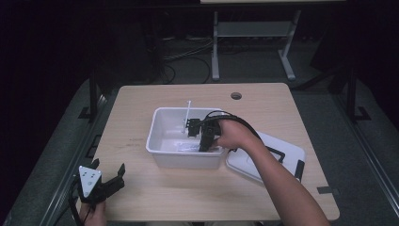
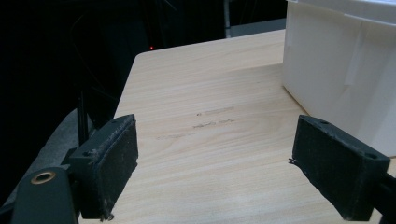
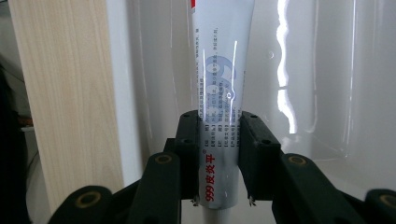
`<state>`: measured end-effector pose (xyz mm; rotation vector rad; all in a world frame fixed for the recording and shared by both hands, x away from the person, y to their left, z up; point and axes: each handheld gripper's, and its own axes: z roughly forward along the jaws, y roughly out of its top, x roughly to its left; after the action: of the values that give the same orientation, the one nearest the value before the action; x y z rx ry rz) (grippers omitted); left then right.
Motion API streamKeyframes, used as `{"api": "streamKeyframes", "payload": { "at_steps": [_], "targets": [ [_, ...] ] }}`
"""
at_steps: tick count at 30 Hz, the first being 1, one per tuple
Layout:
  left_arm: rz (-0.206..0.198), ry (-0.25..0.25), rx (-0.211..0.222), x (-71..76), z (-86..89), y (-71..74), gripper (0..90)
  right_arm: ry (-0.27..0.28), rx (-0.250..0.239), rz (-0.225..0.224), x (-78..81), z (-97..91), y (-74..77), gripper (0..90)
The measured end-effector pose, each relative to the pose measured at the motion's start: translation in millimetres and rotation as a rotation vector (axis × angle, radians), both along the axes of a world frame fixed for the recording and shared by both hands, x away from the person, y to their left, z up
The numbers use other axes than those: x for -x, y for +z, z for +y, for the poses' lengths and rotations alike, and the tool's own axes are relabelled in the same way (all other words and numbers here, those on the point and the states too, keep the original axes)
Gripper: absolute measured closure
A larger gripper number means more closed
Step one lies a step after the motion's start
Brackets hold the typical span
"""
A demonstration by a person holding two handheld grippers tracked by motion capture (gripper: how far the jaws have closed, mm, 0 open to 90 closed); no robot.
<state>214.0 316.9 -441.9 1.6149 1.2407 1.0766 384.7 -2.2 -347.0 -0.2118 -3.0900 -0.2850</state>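
Observation:
A white tube [image 3: 219, 93] with blue and red print is clamped between the jaws of my right gripper [image 3: 219, 156], which is shut on it inside a white plastic bin [image 1: 164, 141]. In the high view the tube [image 1: 187, 113] sticks up as a thin white strip from the right gripper [image 1: 195, 128], held low within the bin. My left gripper [image 1: 109, 175] rests at the table's front left corner, its jaws wide open with nothing between them. In the left gripper view its pads [image 2: 114, 158] frame bare wood, with the bin's wall [image 2: 336, 74] at the right.
The bin's white lid [image 1: 263, 157] with black clips lies flat on the table to the right of the bin. A round cable hole [image 1: 236, 96] is at the far edge of the wooden table [image 1: 197, 197]. A desk frame stands on the floor beyond.

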Motion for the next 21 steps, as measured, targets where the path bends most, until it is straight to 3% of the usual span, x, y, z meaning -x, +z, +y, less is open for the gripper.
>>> {"api": "streamKeyframes", "payload": {
  "at_steps": [21],
  "targets": [
    [0.000, 0.001, 0.002, 0.0, 0.3, 0.1, 13.6, -0.021, 0.003, 0.032, -5.8, -1.0, -13.3, 66.8]
  ]
}}
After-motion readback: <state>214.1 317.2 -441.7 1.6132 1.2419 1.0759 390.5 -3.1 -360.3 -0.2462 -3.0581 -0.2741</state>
